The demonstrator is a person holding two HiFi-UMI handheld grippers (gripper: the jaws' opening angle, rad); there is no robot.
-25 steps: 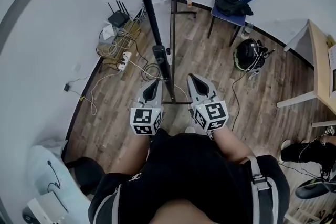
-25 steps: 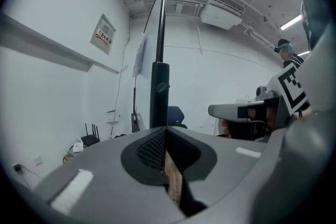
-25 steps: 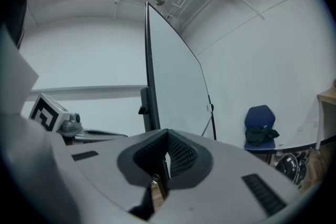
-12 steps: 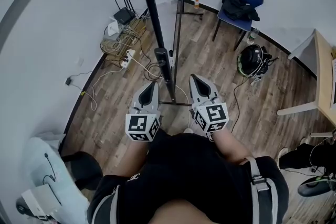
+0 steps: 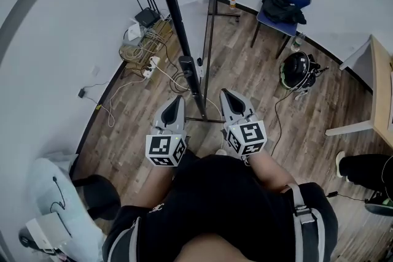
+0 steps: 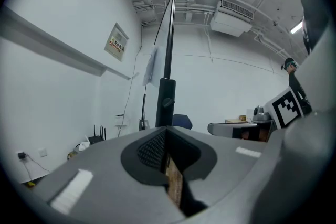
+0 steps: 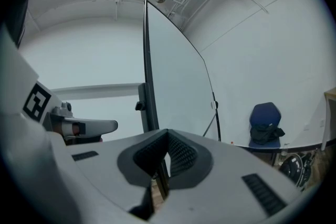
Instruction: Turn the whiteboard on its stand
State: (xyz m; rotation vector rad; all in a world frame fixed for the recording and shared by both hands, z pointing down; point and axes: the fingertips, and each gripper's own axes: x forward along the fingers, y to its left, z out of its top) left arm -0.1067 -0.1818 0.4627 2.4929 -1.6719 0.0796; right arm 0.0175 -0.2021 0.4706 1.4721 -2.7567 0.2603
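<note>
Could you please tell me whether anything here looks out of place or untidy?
A tangle of cables with a power strip lies loose on the floor by the wall, one white lead trailing toward the whiteboard stand. A helmet also sits on the floor.

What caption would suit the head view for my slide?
Standing person points the shut left claw and right claw at the whiteboard stand.

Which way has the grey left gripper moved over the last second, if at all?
Yes, slightly: the grey left gripper drew back toward the person and leftward, judged against the whiteboard stand's black floor bar.
</note>
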